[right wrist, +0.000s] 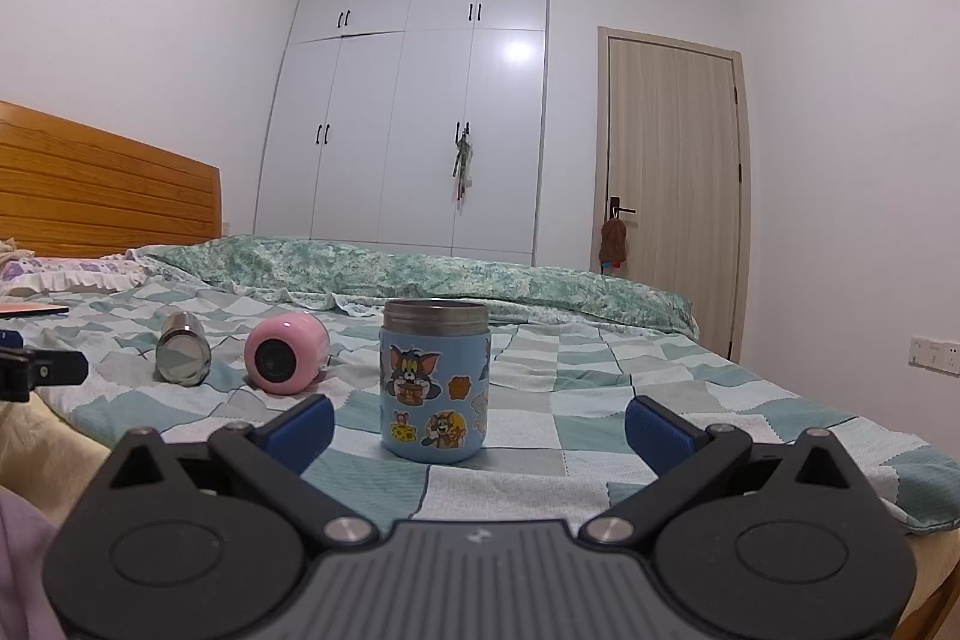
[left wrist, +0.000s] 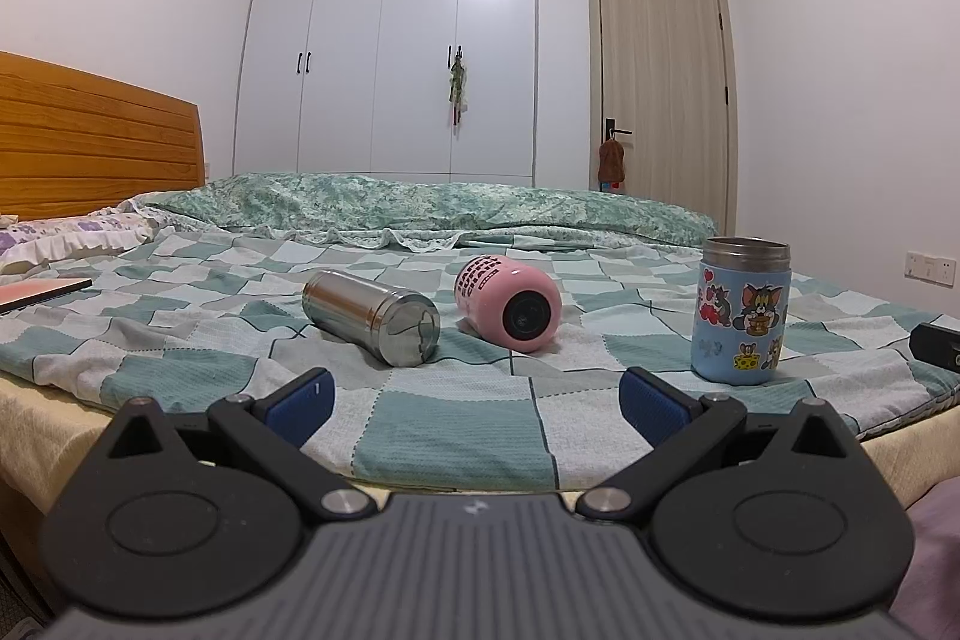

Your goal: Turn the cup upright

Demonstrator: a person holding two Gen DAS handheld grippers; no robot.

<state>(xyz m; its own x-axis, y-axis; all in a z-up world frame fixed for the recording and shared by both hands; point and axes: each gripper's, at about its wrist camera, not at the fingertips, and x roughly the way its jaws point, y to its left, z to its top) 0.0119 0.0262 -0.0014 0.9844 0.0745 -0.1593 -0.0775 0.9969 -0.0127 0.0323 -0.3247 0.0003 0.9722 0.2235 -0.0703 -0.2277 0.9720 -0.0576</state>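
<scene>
Pink cup [left wrist: 509,304], lying on its side mid-bed [left wrist: 420,424] between steel flask [left wrist: 371,316] and upright blue cup [left wrist: 743,303]: likely light, rigid, smooth, prone to roll; grip across the barrel; left gripper [left wrist: 474,397] and right gripper [right wrist: 478,424] both wide open, empty.

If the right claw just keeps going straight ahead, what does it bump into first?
Most likely the upright blue cartoon-sticker cup with the steel rim. It stands on the checked bedsheet ahead of the open right claw, a little left of centre, so it might only clip the left finger.

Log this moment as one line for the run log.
steel cup lying | pink cup lying | blue cup upright | left gripper open | right gripper open
</scene>
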